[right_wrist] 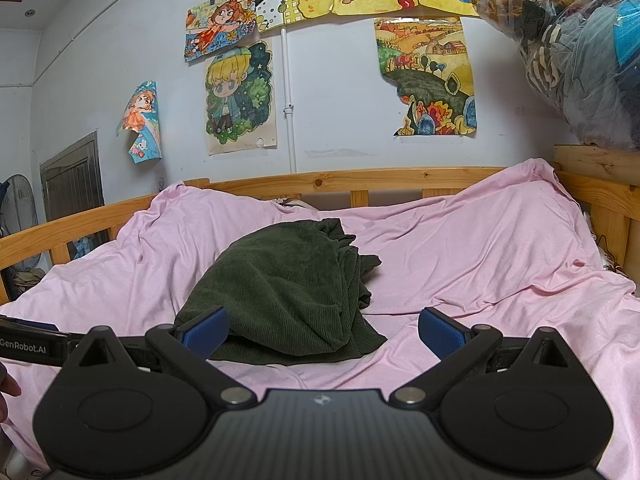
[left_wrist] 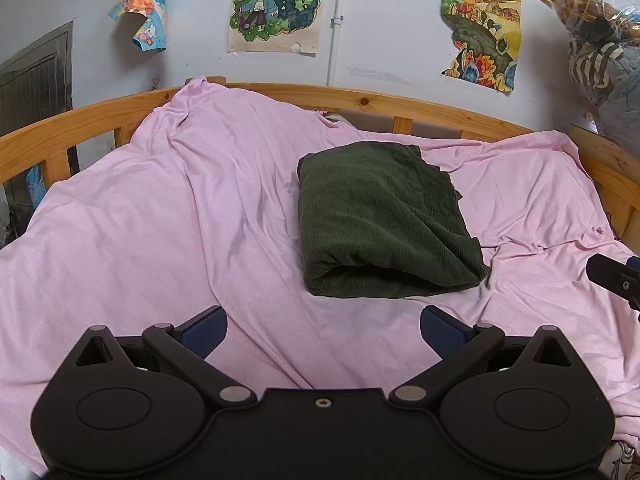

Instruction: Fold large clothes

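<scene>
A dark green corduroy garment (left_wrist: 380,220) lies folded into a thick bundle on the pink sheet (left_wrist: 160,220). It also shows in the right wrist view (right_wrist: 288,292). My left gripper (left_wrist: 323,328) is open and empty, held just short of the bundle's near edge. My right gripper (right_wrist: 323,330) is open and empty, close to the bundle's near right corner. Part of the right gripper (left_wrist: 616,276) shows at the right edge of the left wrist view. Part of the left gripper (right_wrist: 28,346) shows at the left edge of the right wrist view.
A wooden bed rail (left_wrist: 360,100) runs along the far side and the right (right_wrist: 600,200). A clear plastic bag of clothes (right_wrist: 572,48) sits at the upper right. Drawings hang on the wall (right_wrist: 240,96). A dark door (right_wrist: 72,176) stands at the left.
</scene>
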